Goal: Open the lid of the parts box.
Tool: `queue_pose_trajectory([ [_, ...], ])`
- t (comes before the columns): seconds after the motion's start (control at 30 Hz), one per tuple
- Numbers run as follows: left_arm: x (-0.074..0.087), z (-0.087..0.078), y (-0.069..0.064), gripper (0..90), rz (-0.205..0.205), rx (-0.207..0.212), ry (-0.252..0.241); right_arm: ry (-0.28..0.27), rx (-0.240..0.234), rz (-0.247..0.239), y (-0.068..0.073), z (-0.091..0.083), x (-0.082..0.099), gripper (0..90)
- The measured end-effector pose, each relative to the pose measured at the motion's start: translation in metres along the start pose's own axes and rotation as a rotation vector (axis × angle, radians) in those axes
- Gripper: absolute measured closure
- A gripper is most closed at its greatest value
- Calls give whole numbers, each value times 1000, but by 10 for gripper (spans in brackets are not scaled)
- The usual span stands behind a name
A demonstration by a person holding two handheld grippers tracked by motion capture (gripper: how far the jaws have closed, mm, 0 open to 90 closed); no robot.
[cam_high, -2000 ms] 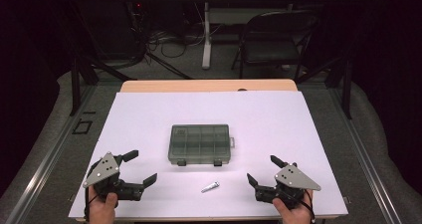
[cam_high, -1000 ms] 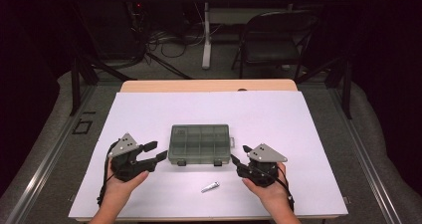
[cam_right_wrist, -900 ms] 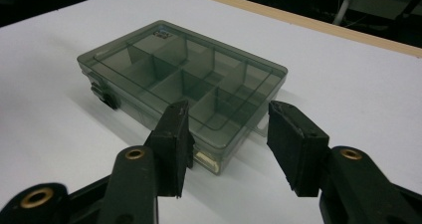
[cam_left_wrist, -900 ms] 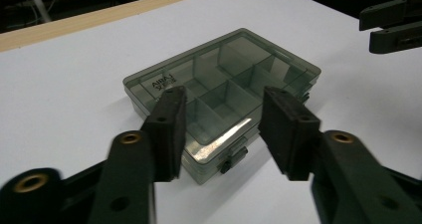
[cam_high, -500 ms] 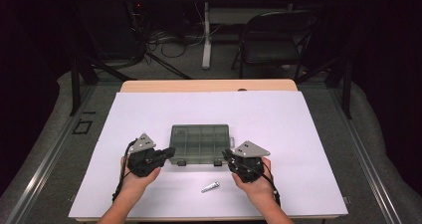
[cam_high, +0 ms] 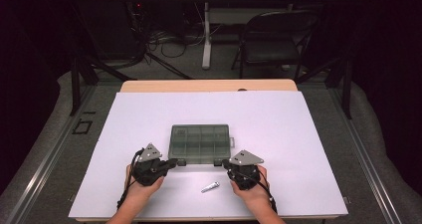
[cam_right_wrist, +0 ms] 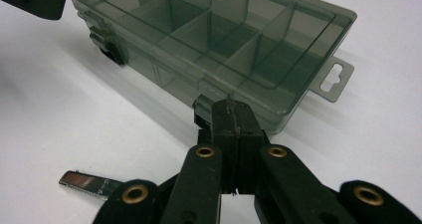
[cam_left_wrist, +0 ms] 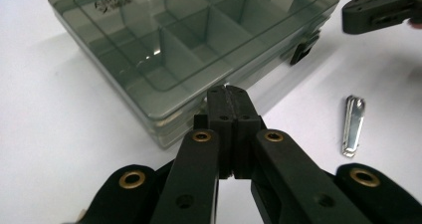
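Both hands have come forward and inward from the near corners of the tabletop (cam_high: 308,124) and now flank the near edge of a smoke-grey compartment organizer box (cam_high: 200,143), their jaws having just been closing with nothing between them.

On the left, the left gripper (cam_high: 171,163) has its fingers (cam_left_wrist: 221,109) pressed flat together, empty, the tips right at the box's near-left corner, where a black latch sits just ahead of them. Whether they touch it cannot be told.

Between the two hands, nearer the person than the box, a small flat metal plate (cam_high: 210,186) lies on the white surface untouched, just off to the right of the left fingers.

On the right, the right gripper (cam_high: 226,164) is likewise fully closed and empty, its fingers (cam_right_wrist: 226,117) right up against the near-right latch (cam_right_wrist: 201,104).

The box lies with its long axis across the tabletop, lid down, directly ahead of both pairs of fingers, each hand about equally near its own latch. Judging by this, the next move is likely to pry both latches up at once, each tip pushing forward and under its clasp.
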State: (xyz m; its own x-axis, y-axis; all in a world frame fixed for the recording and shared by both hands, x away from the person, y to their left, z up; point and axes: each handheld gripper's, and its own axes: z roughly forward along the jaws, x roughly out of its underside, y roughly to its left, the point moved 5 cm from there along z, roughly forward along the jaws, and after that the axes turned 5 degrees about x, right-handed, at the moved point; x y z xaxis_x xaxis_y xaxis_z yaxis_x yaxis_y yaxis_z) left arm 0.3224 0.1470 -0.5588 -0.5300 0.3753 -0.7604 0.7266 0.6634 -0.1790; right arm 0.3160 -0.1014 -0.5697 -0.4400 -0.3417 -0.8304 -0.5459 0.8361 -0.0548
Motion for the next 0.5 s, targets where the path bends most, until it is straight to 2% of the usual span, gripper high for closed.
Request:
queue_pose_trajectory([
  [0.13,6,-1,5,900,-3,-17,33,20,-10,15,-1,3,6,900],
  [0.33,13,0,8,900,-32,-11,74,35,-25,15,1,7,7,900],
  [0.5,15,5,6,900,-26,-7,87,40,-18,4,2,10,6,900],
])
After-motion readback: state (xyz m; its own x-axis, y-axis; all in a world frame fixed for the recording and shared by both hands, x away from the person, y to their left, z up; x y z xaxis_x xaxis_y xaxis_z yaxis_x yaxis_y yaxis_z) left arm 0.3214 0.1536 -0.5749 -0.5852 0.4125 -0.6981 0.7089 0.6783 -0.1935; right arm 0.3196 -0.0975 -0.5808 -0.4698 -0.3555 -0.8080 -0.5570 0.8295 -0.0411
